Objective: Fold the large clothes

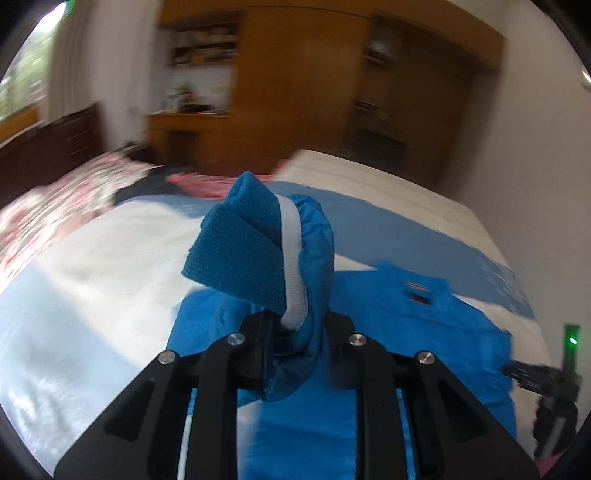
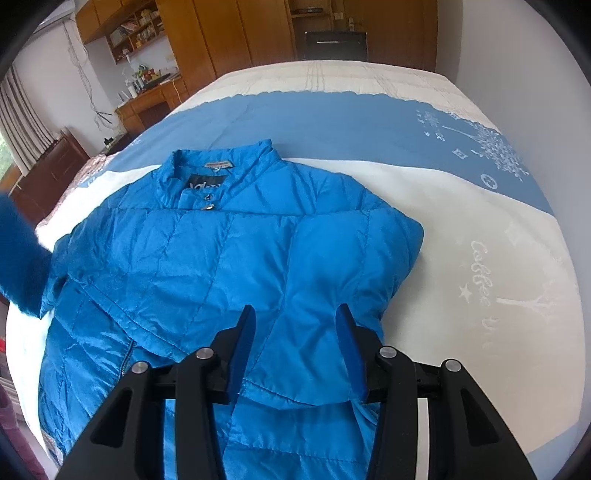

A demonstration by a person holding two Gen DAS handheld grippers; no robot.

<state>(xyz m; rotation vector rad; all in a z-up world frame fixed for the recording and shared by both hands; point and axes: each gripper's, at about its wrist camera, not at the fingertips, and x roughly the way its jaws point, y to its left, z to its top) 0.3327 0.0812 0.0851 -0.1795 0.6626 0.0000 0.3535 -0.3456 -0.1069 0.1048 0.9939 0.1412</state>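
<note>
A bright blue padded jacket [image 2: 221, 251] lies front up on the bed [image 2: 461, 229], collar at the far side. One sleeve is folded across its chest. My right gripper [image 2: 295, 314] hovers open just above that folded sleeve, with nothing between its blue pads. My left gripper [image 1: 299, 325] is shut on the other sleeve, near its knitted cuff [image 1: 240, 258], which has a white band and stands up above the jaws. That sleeve is lifted off the jacket body [image 1: 424, 332]. In the right wrist view the raised sleeve [image 2: 22, 258] shows as a blur at the left edge.
The bed cover is white with blue bands. Floral bedding [image 1: 55, 206] is heaped at the bed's far left. Wooden wardrobes [image 2: 229, 33], a desk [image 2: 147, 99] and a dark dresser [image 2: 48, 173] stand beyond the bed. The right hand-held device [image 1: 554, 387] shows at the left view's right edge.
</note>
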